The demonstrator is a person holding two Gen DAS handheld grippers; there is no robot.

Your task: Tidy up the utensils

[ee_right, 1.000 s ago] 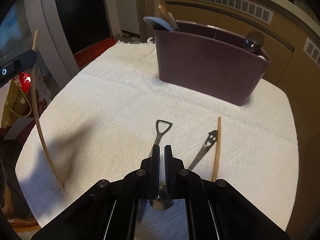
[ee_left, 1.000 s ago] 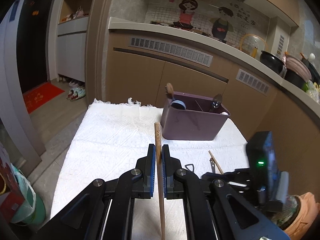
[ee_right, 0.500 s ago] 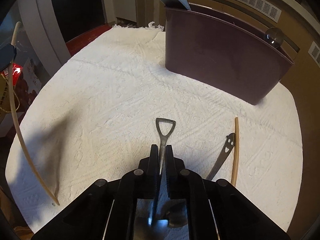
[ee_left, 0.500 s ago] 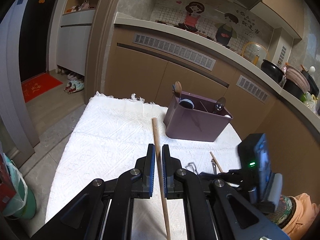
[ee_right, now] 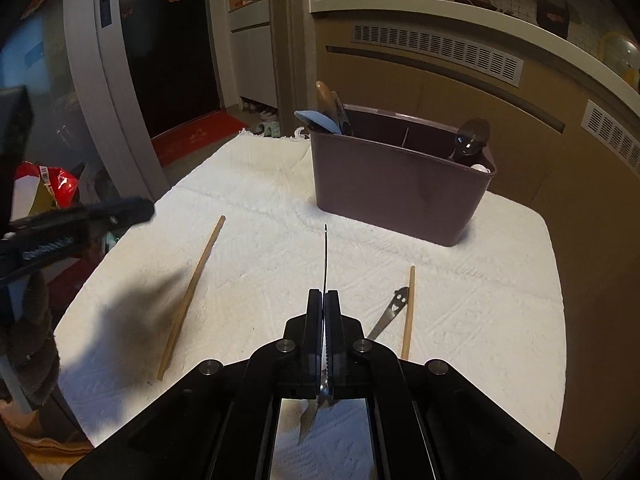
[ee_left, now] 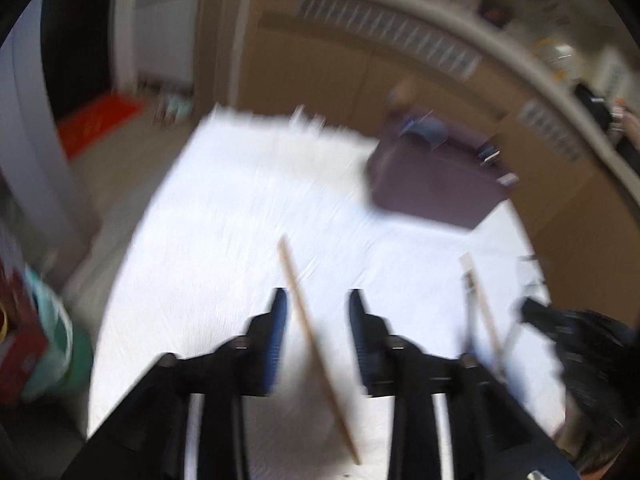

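So there's a purple plastic caddy (ee_right: 400,188) sitting toward the back of the white towel (ee_right: 260,200), and it's already got a few things standing in it: at the left end a pale blue spoon (ee_right: 316,120) leaning out over the rim, with a wooden handle (ee_right: 323,94) and a dark utensil (ee_right: 342,114) right behind it, and at the right end a shiny metal spoon (ee_right: 472,138) bowl-up, plus something small and white (ee_right: 479,168) just peeking over the edge that I can't make out. There looks to be a divider inside, but which slot each item is in I can't really tell. The right gripper (ee_right: 325,300) is clamped tight on a thin metal utensil (ee_right: 326,252), edge-on to the camera, sticking out ahead of the fingers above the towel. The left gripper (ee_left: 318,312) has its jaws opening, blue pads apart, with a wooden chopstick (ee_left: 316,344) lying between them but not pressed by either pad; from the right wrist view that chopstick is flat on the towel, left of center. That left view is super blurry, though. A second chopstick (ee_right: 409,312) lies on the right side of the towel, with a smiley-face metal utensil (ee_right: 394,306) just beside it, both well in front of the caddy.
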